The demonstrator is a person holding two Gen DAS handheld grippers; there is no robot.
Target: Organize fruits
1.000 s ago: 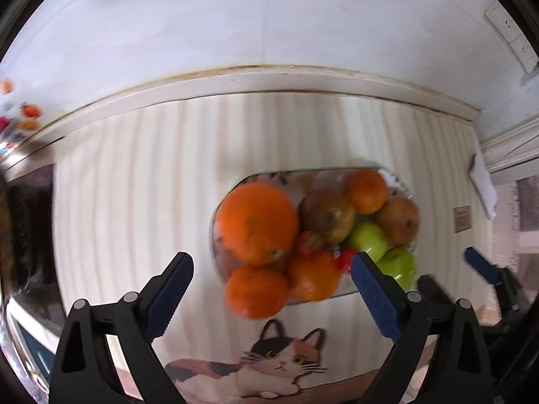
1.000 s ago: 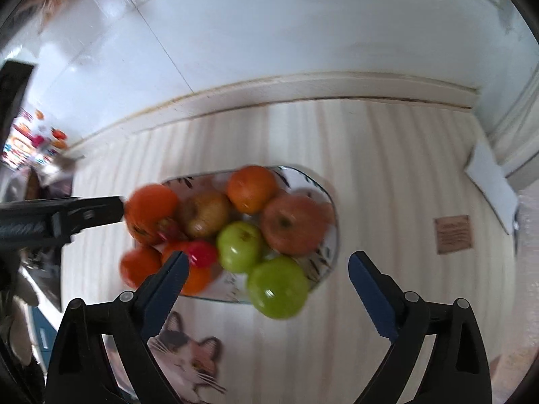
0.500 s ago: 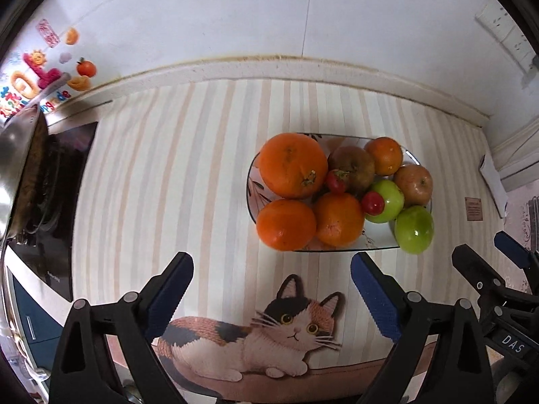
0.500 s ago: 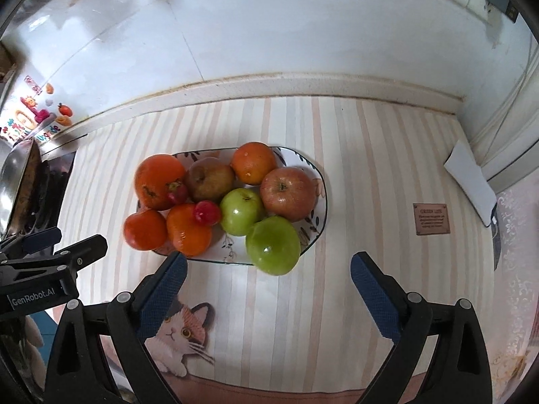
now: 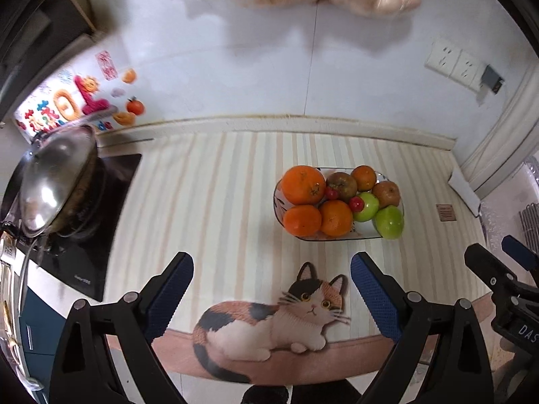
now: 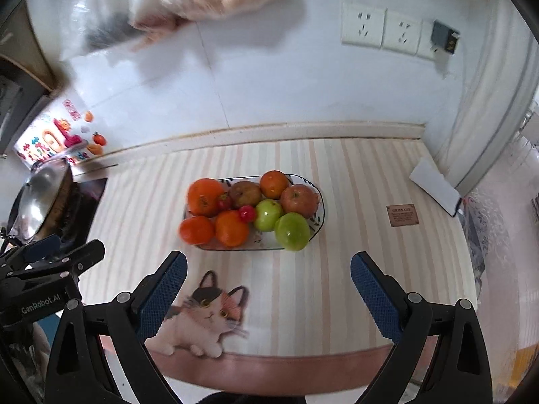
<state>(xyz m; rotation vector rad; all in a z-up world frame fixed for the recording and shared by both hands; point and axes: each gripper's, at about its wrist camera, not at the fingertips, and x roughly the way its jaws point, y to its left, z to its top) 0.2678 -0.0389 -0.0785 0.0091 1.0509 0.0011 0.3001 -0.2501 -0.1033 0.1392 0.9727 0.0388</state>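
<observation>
A: Mat (image 5: pixel 219 202) colours?
B: Cream w/ pale tan stripes, brown band along near edge, calico cat (image 5: pixel 276 320) print there – white, orange, black patches.
A: Plate (image 6: pixel 318 219)?
B: White, dark leaf pattern on rim.
A: Fruit?
B: Four oranges (image 6: pixel 203 197), all bright orange. Two green apples (image 6: pixel 292 231), one red apple (image 6: pixel 299 200) w/ yellowish streaks, one brown-red fruit (image 6: pixel 246 193) at far side, two small red ones (image 6: pixel 247 213) mid-plate.
A: Grippers?
B: Black frames, blue textured pads (image 5: pixel 374 289) on both.
A: Rest?
B: White wall tiles (image 6: pixel 269 84), multicolour stickers (image 5: pixel 67 104) far left, shiny silver lid (image 5: pixel 50 175), black hob (image 5: pixel 84 256).
</observation>
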